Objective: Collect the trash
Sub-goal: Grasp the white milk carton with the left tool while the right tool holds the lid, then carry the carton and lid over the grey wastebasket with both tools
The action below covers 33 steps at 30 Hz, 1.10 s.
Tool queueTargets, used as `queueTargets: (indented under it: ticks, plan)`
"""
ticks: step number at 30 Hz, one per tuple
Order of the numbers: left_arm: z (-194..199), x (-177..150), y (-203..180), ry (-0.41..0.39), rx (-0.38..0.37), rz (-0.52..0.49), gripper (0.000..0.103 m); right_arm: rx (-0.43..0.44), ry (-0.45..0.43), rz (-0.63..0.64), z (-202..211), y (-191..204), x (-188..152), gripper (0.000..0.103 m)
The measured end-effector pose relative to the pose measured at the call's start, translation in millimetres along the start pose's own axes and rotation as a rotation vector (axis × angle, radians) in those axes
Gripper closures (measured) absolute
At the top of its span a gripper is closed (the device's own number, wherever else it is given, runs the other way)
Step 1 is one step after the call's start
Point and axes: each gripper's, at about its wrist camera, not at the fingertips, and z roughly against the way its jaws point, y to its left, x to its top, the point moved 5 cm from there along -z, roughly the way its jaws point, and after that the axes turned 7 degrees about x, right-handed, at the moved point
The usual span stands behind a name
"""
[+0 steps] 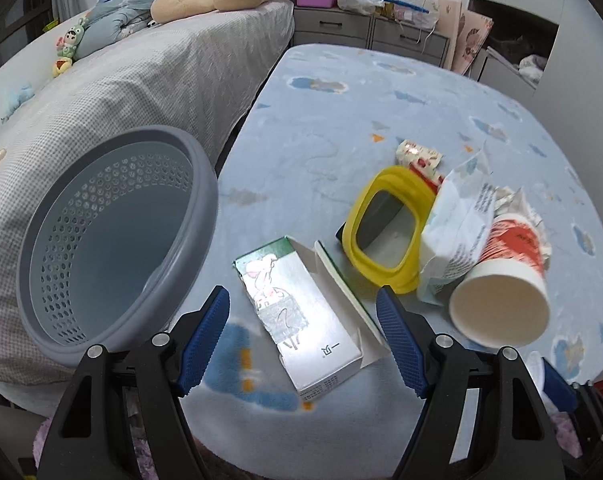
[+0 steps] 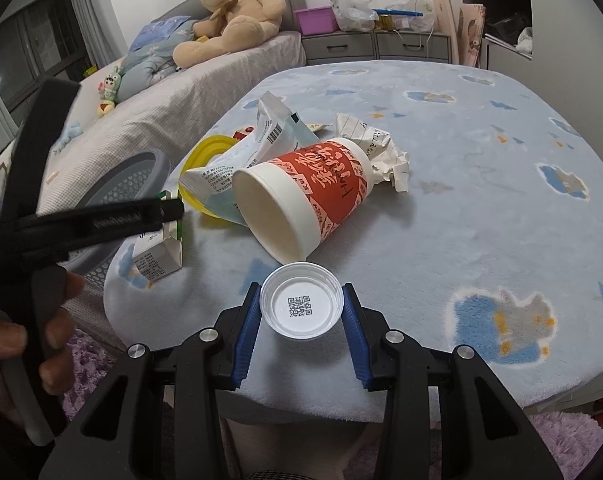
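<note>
Trash lies on a blue fluffy table point(image 1: 341, 112). A white and green carton point(image 1: 301, 320) lies between the fingers of my open left gripper point(image 1: 303, 320), untouched. Past it are a yellow lid point(image 1: 385, 232), a white wrapper point(image 1: 457, 232) and a tipped red and white paper cup point(image 1: 505, 284). My right gripper point(image 2: 301, 312) is shut on a white plastic lid point(image 2: 301, 308) with a QR code, at the table's near edge. The cup point(image 2: 309, 196), crumpled paper point(image 2: 381, 148) and carton point(image 2: 157, 252) also show in the right wrist view.
A grey perforated basket point(image 1: 113, 240) stands at the table's left edge, against a bed point(image 1: 141, 80) with a teddy bear point(image 2: 237, 12). Drawers point(image 2: 377, 46) with bags stand behind. The other hand-held gripper point(image 2: 81, 220) crosses the right view's left side.
</note>
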Motion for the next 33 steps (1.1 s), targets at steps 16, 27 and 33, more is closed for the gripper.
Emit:
queueTargets:
  ticks: [16, 27, 33]
  plan:
    - [-26, -13, 7, 0.030, 0.000, 0.022, 0.031, 0.032, -0.006, -0.030, 2, -6, 1, 0.064]
    - [-15, -15, 25, -0.018, -0.066, 0.030, 0.074, 0.007, 0.009, 0.017, 0, 10, 0, 0.064]
    - [3, -17, 49, -0.069, -0.077, 0.037, 0.075, 0.018, 0.019, 0.052, -4, 33, 7, 0.064]
